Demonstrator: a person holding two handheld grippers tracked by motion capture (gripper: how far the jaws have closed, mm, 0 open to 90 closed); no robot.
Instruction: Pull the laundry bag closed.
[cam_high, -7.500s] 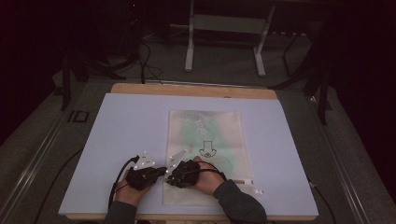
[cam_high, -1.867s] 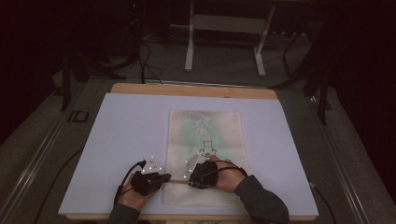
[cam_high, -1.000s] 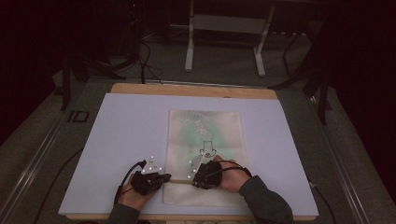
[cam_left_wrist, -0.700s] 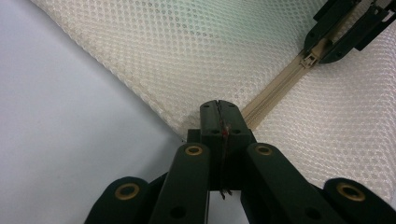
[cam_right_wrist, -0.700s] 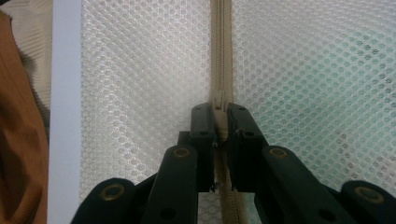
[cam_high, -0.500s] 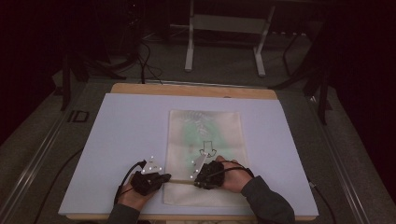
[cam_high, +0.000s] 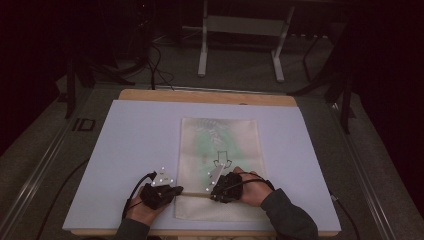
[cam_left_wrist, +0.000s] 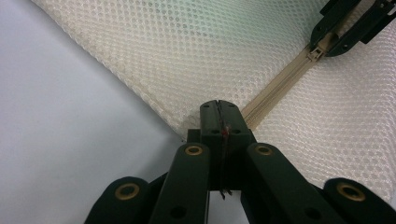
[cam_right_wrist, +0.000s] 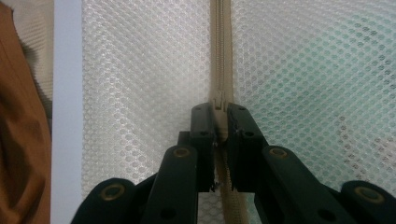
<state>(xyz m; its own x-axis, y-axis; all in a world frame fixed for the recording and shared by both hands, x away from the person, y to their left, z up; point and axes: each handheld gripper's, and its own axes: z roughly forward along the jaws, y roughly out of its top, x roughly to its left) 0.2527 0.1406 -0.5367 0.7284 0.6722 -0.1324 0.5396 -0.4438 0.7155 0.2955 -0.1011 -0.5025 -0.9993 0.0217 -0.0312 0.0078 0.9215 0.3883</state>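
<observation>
On the white table (cam_high: 135, 150), we clamp the left gripper (cam_left_wrist: 218, 112) on the mesh bag's (cam_high: 220, 145) edge, the right gripper (cam_right_wrist: 219, 114) on its zipper pull (cam_right_wrist: 219, 100); bag contents stay blurred.

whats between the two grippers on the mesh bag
A straight run of beige zipper joins the left gripper to the right gripper, seen in the left gripper view.

- 1 cream mesh zip bag (cam_high: 220, 150), flat on the surface
- 1 beige zipper (cam_right_wrist: 219, 51) across it
- 1 white foam surface (cam_high: 135, 145)
- 2 black two-jaw claws: left claw (cam_high: 176, 190), right claw (cam_high: 214, 192)
</observation>
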